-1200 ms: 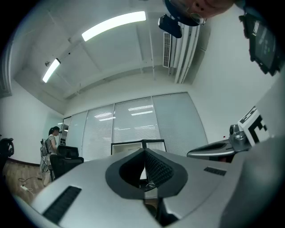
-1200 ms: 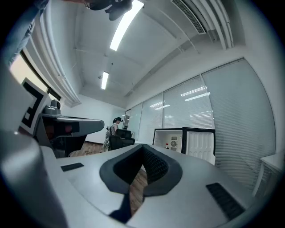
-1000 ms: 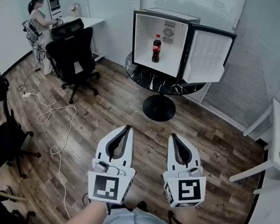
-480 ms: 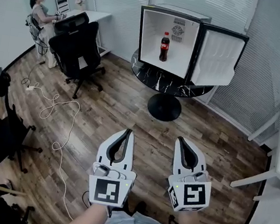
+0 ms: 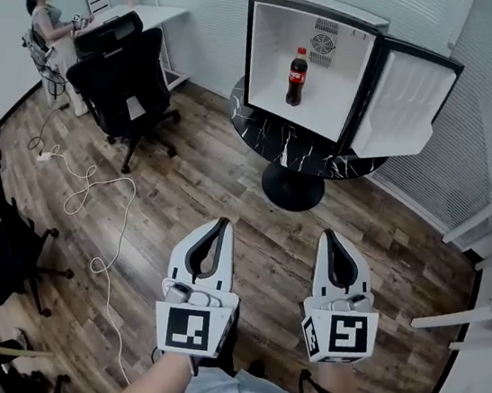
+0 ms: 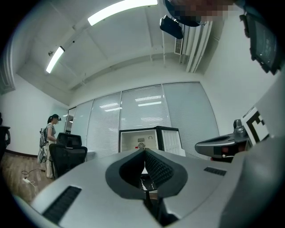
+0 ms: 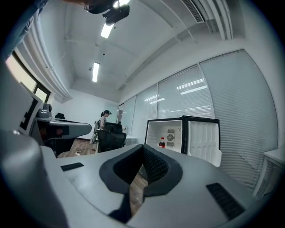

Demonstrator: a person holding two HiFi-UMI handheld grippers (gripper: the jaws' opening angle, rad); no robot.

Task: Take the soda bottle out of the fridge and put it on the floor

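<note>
Head view looks steeply down; gripper views (level) share the distant fridge (image 5: 273,68).

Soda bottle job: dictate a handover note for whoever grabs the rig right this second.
Left hand-held gripper: shut, empty, held level over the wood floor, well short of the fridge.
Right hand-held gripper: shut, empty, alongside the left one.
Soda bottle: upright inside the fridge, which sits on a round black table. The fridge door stands open.
Done: door is open; bottle untouched.
Left: close the distance, open one gripper, grasp the bottle, lift it out, set it upright on the floor.
</note>
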